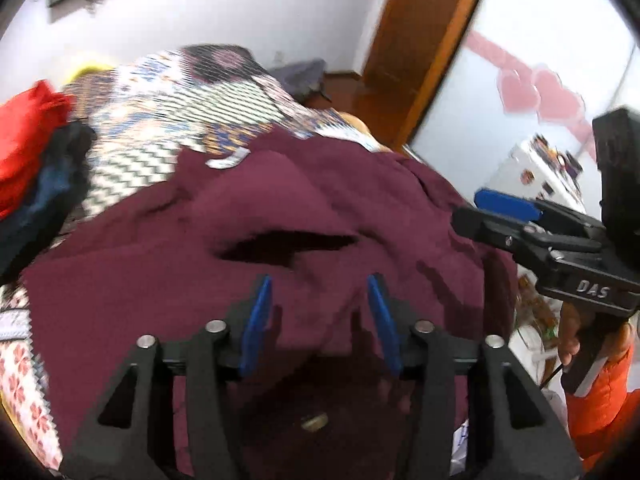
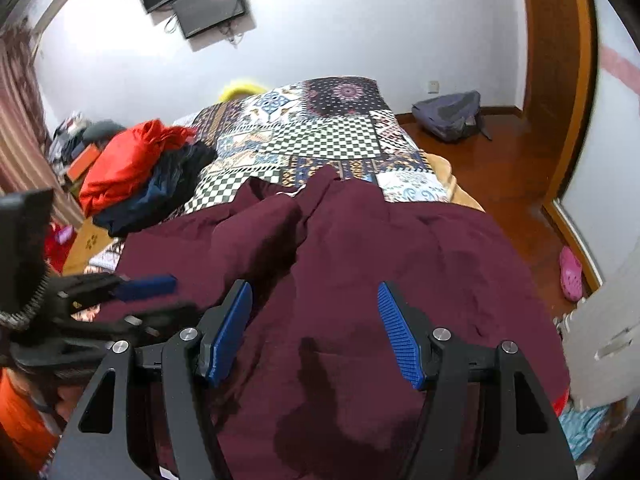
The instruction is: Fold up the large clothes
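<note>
Right wrist view: bed w/ patchwork-print cover [image 2: 332, 136] carries the big maroon fabric garment [image 2: 360, 248], spread rumpled over its near end. Red-and-navy clothes heap [image 2: 140, 168] lies beside it, to the left in this view. Right tool [image 2: 316, 328] hangs over the maroon cloth, jaws apart, nothing betw. pads. Left tool [image 1: 320, 316] likewise: jaws parted, empty, just above the garment.
</note>
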`<action>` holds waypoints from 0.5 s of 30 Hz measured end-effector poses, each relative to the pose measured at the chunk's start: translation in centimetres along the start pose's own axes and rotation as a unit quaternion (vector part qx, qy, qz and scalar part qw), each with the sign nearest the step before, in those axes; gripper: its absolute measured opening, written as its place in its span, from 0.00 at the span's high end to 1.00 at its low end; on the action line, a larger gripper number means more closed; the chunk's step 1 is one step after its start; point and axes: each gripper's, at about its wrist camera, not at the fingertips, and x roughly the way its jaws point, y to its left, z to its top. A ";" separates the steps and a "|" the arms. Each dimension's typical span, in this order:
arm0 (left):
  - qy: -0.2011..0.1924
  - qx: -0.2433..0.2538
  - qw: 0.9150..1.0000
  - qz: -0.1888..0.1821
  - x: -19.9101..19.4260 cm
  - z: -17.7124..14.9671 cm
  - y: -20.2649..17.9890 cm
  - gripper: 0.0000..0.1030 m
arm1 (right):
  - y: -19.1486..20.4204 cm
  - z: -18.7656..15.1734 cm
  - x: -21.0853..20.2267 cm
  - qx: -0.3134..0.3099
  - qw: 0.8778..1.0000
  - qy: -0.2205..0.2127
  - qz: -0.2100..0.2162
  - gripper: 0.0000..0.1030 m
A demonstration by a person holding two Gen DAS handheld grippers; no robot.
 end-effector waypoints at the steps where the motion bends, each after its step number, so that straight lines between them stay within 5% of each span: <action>1: -0.008 -0.007 1.000 0.009 -0.8 -0.3 0.8 0.48 | 0.5 0.1 0.1 -0.011 1.000 0.002 0.000 0.40; 8: -0.031 -0.047 0.991 0.124 -5.0 -3.9 8.3 0.41 | 4.5 1.0 3.4 -0.106 0.993 0.053 0.009 0.40; 15: -0.015 -0.133 0.975 0.176 -6.1 -8.5 15.9 0.40 | 7.2 2.1 8.1 -0.185 0.977 0.104 -0.015 0.40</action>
